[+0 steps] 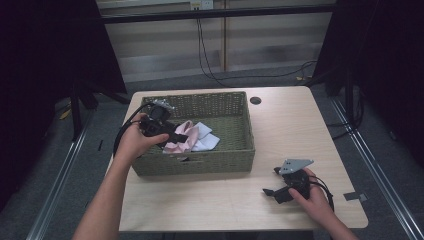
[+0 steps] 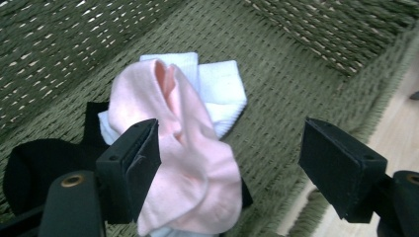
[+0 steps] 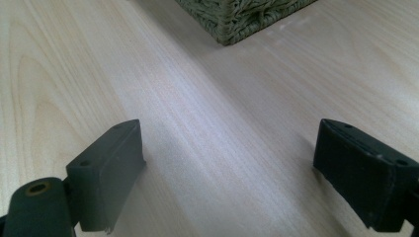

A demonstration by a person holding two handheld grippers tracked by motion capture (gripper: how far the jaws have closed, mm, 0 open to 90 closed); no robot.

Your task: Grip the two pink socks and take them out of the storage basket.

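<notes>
Two grippers sit in your hands, both with jaws spread wide and nothing between them. Your left gripper (image 2: 230, 168) hangs inside the green woven basket (image 2: 316, 34), tilted down toward its floor; a pink sock (image 2: 183, 163) lies just under and against the inner face of its left-hand jaw, draped past the jaw tip, while the other jaw stands well clear over bare weave. Beneath the pink sock, a folded white sock (image 2: 222, 96) pokes out on the far side, and a black piece of cloth (image 2: 34, 163) lies flat on the basket floor behind that same left-hand jaw. From the high view, the left gripper (image 1: 172, 136) reaches over the basket's (image 1: 200, 165) near-left part, with the pink sock (image 1: 182, 137) and the white sock (image 1: 206, 140) heaped just ahead of its tips. Your right gripper (image 1: 272, 187) rests low on the pale wooden table (image 1: 280, 125), near your edge and well apart from the basket. Along its jaws, the right gripper (image 3: 227, 168) faces bare table (image 3: 222, 98), with a basket corner (image 3: 237, 19) farther off.
</notes>
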